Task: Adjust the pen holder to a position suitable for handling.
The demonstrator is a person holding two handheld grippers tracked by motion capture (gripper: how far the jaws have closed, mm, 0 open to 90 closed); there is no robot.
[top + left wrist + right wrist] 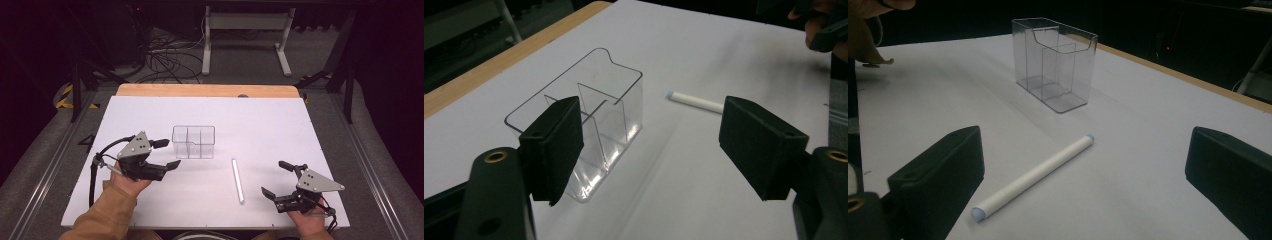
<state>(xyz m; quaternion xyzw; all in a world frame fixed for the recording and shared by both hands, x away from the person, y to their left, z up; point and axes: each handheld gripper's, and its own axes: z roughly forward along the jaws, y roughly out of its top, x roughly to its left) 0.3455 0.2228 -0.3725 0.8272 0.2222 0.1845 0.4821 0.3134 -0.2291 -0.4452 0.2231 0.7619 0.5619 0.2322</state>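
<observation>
Counter (pixel 150 110): white sheet over a wooden top, a strip of wood showing along the far edge.

Left gripper (pixel 168 154): held over the left half of the counter, nearer the near edge; fingers (pixel 555 145) spread wide apart, holding nothing, aimed at the box just beside them.

Right gripper (pixel 276 178): held at the near right corner; fingers (pixel 940 172) spread wide apart, holding nothing, aimed toward the tube.

Clear plastic box (pixel 193 141): upright near the counter's middle, slightly left, divided inside into compartments, one long wall notched.

White tube (pixel 237 180): lying flat, right of the box and apart from it, running from mid-counter toward the near edge.
</observation>
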